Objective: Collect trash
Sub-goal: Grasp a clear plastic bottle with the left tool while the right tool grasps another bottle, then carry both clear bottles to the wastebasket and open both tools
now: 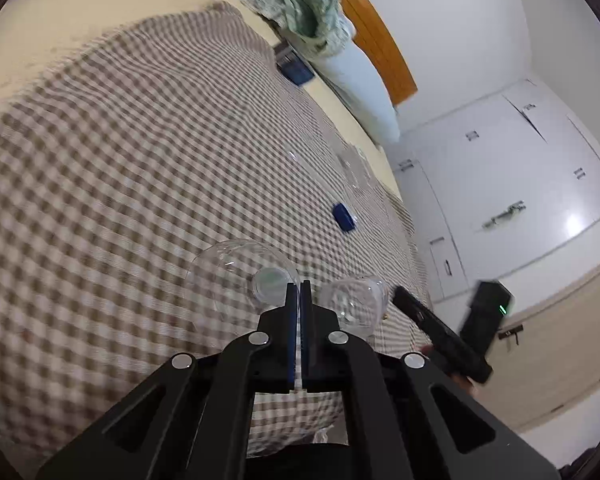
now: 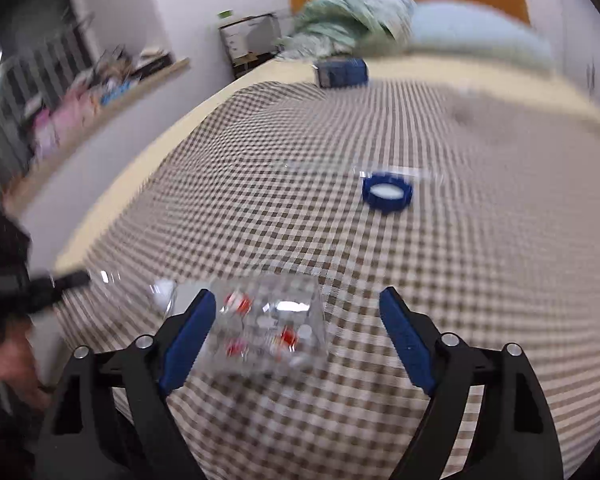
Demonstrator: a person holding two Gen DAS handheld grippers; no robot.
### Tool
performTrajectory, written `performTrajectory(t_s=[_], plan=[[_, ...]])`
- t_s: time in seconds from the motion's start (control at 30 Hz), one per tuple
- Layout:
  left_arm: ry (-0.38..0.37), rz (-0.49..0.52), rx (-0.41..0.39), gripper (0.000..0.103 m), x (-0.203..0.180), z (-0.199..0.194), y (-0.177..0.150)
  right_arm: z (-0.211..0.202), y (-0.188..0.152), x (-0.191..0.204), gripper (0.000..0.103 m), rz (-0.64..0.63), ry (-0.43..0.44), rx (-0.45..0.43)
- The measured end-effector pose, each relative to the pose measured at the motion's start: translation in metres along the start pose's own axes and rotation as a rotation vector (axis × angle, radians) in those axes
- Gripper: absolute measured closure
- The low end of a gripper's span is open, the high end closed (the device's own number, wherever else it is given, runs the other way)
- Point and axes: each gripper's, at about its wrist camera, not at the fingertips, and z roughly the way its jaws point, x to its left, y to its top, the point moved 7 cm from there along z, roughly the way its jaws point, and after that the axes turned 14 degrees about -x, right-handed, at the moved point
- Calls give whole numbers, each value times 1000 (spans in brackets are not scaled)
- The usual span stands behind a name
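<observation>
While the left gripper, pressed together on nothing visible, is hovering beside, the right gripper is spreading wide around a clear plastic box near the bed edge, probably light, slippery, best pinched across its flat sides.

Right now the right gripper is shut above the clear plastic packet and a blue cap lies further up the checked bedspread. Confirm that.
Not quite: the right gripper is open, jaws spread wide around the clear plastic packet, as the right wrist view shows. The blue cap does lie further up the checked bedspread.
</observation>
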Motion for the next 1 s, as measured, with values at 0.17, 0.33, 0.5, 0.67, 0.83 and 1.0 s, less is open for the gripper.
performTrajectory(t_s=[0.17, 0.33, 0.5, 0.67, 0.83, 1.0], plan=[[45, 22, -60, 103, 5, -33, 12, -4, -22, 55, 21, -270, -136, 1], [79, 45, -43, 103, -4, -32, 5, 34, -28, 65, 21, -304, -336, -19], [116, 135, -17, 103, -29, -26, -11, 15, -33, 12, 91, -173, -438, -25], [118, 181, 12, 103, -56, -16, -26, -47, -49, -56, 100, 60, -351, -26], [30, 267, 63, 103, -121, -2, -60, -159, -72, -129, 100, 196, -428, -66], [-140, 378, 230, 103, -201, 32, -147, -290, -180, -230, 99, 343, -685, 58]])
